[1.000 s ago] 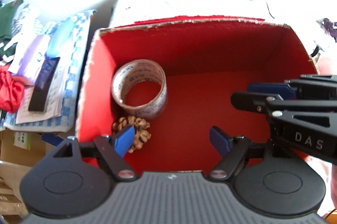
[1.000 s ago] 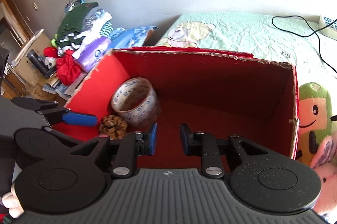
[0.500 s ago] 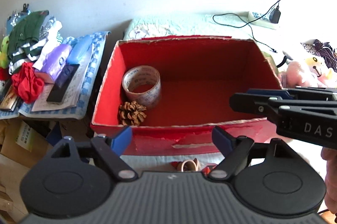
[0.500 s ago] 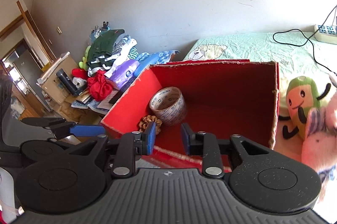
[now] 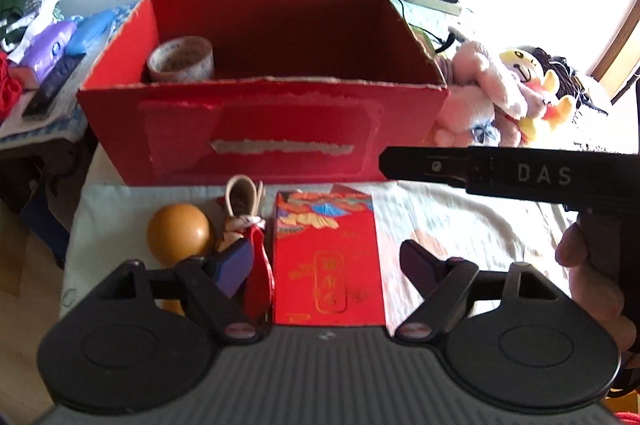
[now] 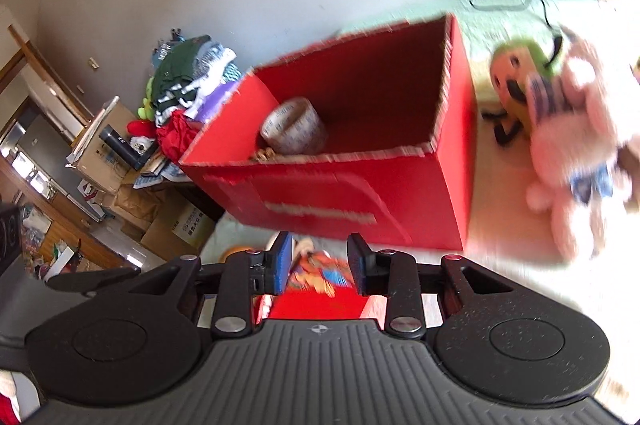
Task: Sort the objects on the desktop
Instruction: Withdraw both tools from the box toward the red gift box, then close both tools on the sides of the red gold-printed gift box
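Both pairs of tongs have pulled back out of the red box, which now stands at twelve o'clock with the tape roll inside. Left tongs are spread wide and empty over the red envelope, likely the next pick. Right tongs hover part-open, also empty. An orange ball waits at nine o'clock of the envelope.

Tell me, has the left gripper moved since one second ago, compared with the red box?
Yes. The left gripper has pulled back out of the red box; it was over the box floor by the tape roll, and now it hangs before the front wall.
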The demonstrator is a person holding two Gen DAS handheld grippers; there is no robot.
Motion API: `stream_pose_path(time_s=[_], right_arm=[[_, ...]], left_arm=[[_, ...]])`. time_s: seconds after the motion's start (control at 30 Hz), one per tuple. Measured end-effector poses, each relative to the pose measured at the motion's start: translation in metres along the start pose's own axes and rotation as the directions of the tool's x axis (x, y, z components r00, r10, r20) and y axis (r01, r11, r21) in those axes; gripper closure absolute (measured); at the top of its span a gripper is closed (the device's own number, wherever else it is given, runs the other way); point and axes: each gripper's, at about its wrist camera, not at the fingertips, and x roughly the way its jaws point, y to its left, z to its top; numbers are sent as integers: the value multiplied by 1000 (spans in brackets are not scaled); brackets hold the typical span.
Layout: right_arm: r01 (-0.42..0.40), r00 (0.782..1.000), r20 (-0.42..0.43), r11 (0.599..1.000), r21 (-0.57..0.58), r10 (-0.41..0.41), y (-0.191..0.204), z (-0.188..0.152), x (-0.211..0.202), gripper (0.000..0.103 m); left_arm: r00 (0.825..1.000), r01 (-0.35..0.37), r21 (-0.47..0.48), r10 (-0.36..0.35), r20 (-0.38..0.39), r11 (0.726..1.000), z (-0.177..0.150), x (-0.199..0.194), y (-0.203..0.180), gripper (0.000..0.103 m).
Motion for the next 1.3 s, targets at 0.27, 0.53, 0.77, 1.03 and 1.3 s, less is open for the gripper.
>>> stream_pose_path(time_s=[0.27, 0.53, 0.77, 1.03, 1.3], right_arm=[[-14, 997, -75, 995, 98, 21, -12, -27, 8, 70], [-50, 991, -117, 988, 145, 68, -20, -42, 12, 69], [-63, 985, -149, 985, 163, 87, -24, -50, 17, 69], [-19, 988, -148, 989, 145, 41, -43, -52, 0, 68], [70, 989, -144, 981, 178, -45, -77, -61, -33, 68]], left_arm=[[998, 26, -54, -29, -64, 998, -22, 13, -2, 21], [995, 16, -81, -23, -92, 997, -36, 22, -1, 18], [992, 18, -92, -29, -126, 996, -39, 33, -7, 18], [987, 87, -62, -94, -131, 994, -34, 39, -34, 14], [967, 199, 32, -191, -167, 979, -30, 50, -82, 11]])
